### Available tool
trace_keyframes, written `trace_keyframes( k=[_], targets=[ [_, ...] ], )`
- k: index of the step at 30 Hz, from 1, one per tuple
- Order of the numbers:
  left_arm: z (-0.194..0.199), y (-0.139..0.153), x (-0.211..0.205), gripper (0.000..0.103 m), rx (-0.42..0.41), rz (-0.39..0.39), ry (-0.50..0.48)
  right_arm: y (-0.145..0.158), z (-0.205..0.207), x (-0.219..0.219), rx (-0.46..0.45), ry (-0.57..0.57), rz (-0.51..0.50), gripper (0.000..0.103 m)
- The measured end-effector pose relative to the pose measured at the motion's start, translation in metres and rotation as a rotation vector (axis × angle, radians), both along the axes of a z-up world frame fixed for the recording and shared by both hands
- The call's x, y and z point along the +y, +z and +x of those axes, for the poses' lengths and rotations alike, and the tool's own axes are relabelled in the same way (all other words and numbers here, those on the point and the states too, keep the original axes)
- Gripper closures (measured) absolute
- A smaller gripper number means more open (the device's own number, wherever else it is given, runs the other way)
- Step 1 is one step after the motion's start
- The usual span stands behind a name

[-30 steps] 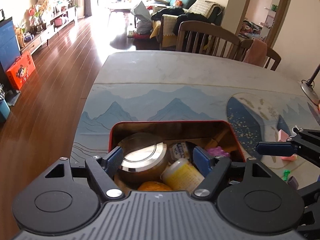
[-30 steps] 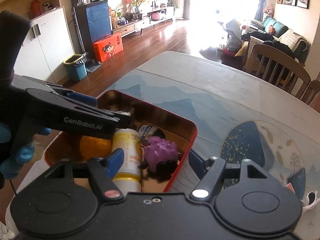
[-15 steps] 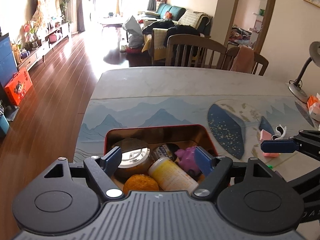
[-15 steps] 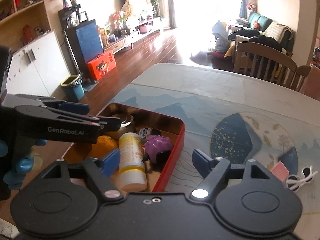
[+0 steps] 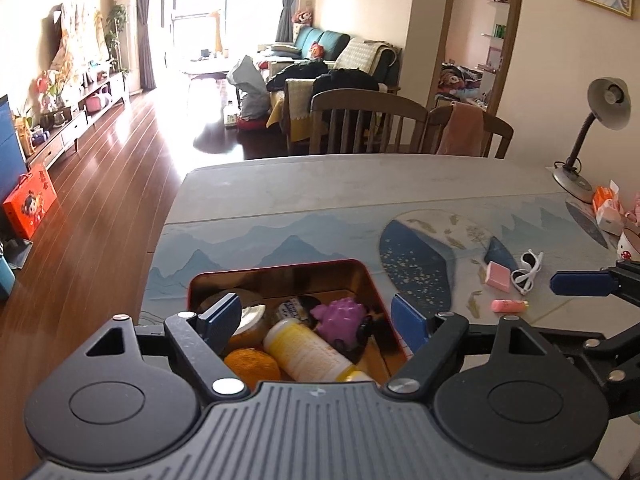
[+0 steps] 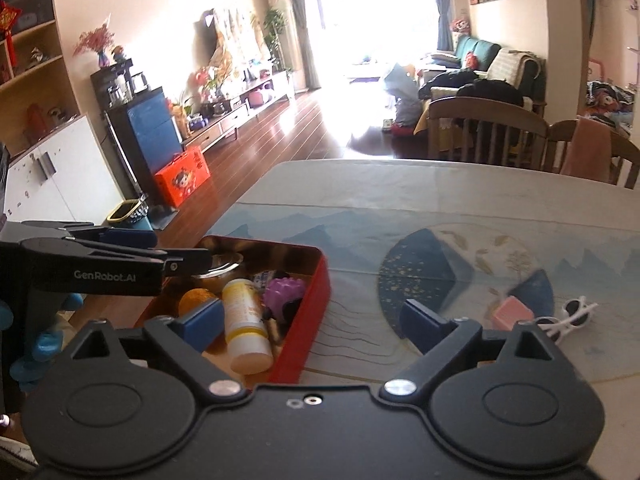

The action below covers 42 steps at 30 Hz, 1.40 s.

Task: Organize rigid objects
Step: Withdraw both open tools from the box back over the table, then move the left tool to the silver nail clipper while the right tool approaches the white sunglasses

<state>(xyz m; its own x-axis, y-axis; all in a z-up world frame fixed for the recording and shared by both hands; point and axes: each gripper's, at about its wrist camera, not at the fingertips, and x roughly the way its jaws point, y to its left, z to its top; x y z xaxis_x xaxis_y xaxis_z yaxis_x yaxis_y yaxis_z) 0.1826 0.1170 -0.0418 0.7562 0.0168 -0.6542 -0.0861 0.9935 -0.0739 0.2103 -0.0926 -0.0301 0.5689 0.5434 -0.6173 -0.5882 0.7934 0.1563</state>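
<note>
Both grippers are empty, jaws wide apart and just been opening: left gripper [image 5: 316, 316], right gripper [image 6: 312, 320]; between the left gripper's fingers, one red tin [image 5: 280, 266] holds one orange [image 5: 252, 366], one white bottle [image 5: 308, 354] lying flat with its yellow cap toward the camera, one purple toy [image 5: 340, 318] and one jar [image 5: 250, 314]; beyond the right finger lie one pink block [image 5: 497, 275], one pink tube [image 5: 509, 306], one pair of sunglasses [image 5: 527, 270].

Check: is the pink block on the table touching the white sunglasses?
Apart. The left wrist view shows a strip of tablecloth between the pink block and the white sunglasses; the right wrist view shows the same gap.
</note>
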Motion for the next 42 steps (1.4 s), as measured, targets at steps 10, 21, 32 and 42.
trace_keyframes(
  k=[10, 21, 32, 42],
  targets=[
    [0.006, -0.001, -0.048, 0.019, -0.029, 0.013, -0.006, -0.006, 0.006, -0.064, -0.013, -0.05, -0.022, 0.0],
    [0.029, -0.013, -0.111, 0.018, 0.006, 0.011, -0.024, -0.023, 0.031, -0.137, 0.007, -0.078, -0.064, 0.0],
    [0.056, -0.047, -0.163, 0.018, 0.095, -0.001, -0.068, -0.033, 0.076, -0.193, 0.023, -0.14, -0.094, 0.0],
    [0.072, -0.082, -0.197, 0.018, 0.233, -0.048, -0.064, -0.052, 0.134, -0.214, 0.086, -0.222, -0.106, 0.0]
  ],
)
